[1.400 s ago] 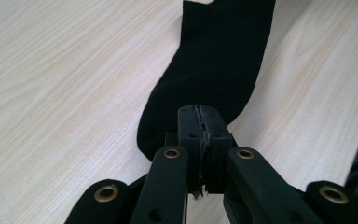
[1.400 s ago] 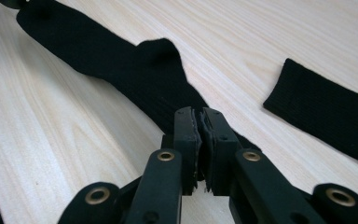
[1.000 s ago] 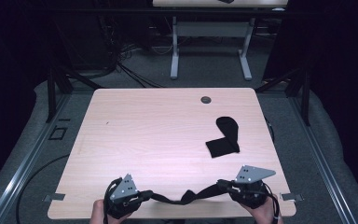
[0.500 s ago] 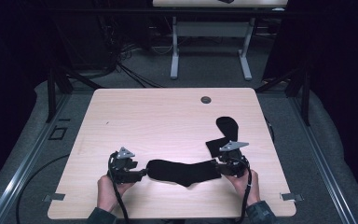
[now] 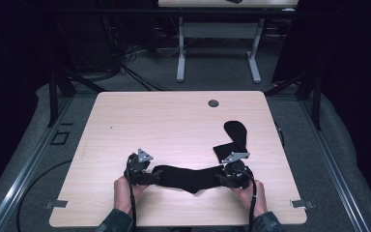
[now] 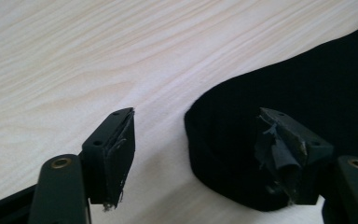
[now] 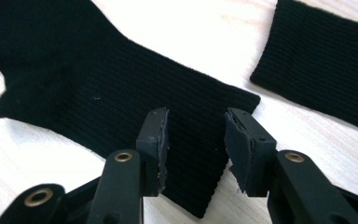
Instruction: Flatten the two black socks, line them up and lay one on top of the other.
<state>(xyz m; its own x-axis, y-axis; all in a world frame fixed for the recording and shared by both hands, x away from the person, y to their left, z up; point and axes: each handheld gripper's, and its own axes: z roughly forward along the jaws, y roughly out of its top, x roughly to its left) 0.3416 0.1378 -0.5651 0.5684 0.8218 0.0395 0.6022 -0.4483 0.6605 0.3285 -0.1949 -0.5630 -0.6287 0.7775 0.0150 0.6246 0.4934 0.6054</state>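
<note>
Overhead light is brightening the table [image 5: 174, 121] while the surrounding room is sitting in near darkness. Mild glare is washing out the wood's far corner in the left gripper view; focus is staying sharp.

Table [image 5: 140, 121]: light wood-grain top with rounded corners, standing on grey carpet. A round grommet hole [image 5: 213, 103] sits near the far edge, right of centre. Directly on the top: one black sock [image 5: 188, 177] laid flat and stretched lengthwise near the front edge, ribbed cuff end to the right; a second black sock [image 5: 233, 139] lying bent toward the right side, just beyond the first one's cuff end, apart from it.
</note>
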